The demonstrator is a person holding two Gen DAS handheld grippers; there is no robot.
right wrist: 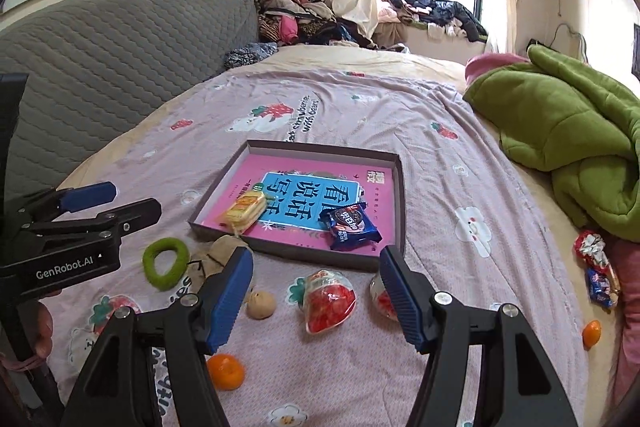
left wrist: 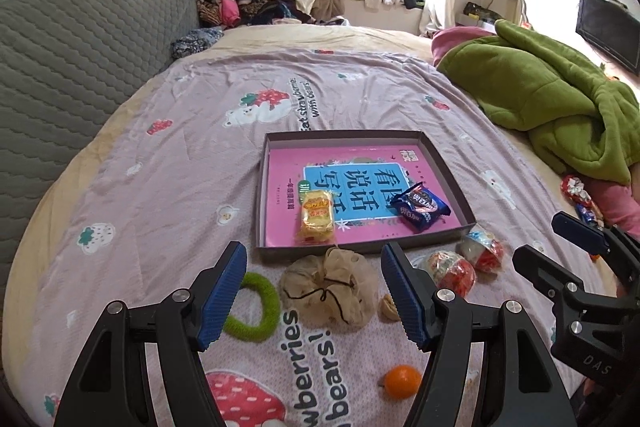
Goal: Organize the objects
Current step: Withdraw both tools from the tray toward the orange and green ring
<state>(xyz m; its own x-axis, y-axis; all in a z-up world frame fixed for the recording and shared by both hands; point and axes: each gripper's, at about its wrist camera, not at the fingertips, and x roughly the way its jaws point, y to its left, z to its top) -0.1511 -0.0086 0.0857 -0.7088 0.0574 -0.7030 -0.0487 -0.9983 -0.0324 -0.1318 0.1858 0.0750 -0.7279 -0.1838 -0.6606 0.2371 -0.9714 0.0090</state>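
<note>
Left wrist view has the left gripper [left wrist: 314, 293] spread wide over the bedspread [left wrist: 168, 195] with nothing between its blue pads [left wrist: 222, 297]; it grips nothing. Framed in the gap, just on the near side of the shallow box [left wrist: 362, 249], lies a beige mesh pouch [left wrist: 330, 287] tied with a dark string. A green ring [left wrist: 262, 307] lies left of the pouch, partly behind the left finger, and a walnut [left wrist: 389, 307] peeks out at the right finger. Nearer the camera than the pouch, well short of the box, sits an orange [left wrist: 401, 381]. Two clear snack packs with red print [left wrist: 452, 269] [left wrist: 482, 249] lie by the box's near right corner. Inside the box, on a pink book cover [left wrist: 280, 183], rest a yellow wrapped snack [left wrist: 317, 215] towards its near left and a blue biscuit packet [left wrist: 420, 207] towards its near right. The right gripper [left wrist: 560, 241] shows at the right edge, to the right of the box.

Right wrist view shows the right gripper [right wrist: 316, 297] equally wide apart and empty, hovering just short of the box [right wrist: 298, 254], with one red-printed pack [right wrist: 330, 301] between its fingers. The left gripper [right wrist: 116, 201] stands left of the box, jaws apart. A green blanket [right wrist: 560, 131] is heaped well to the right of the box, and a second orange [right wrist: 592, 333] lies far to its near right.
</note>
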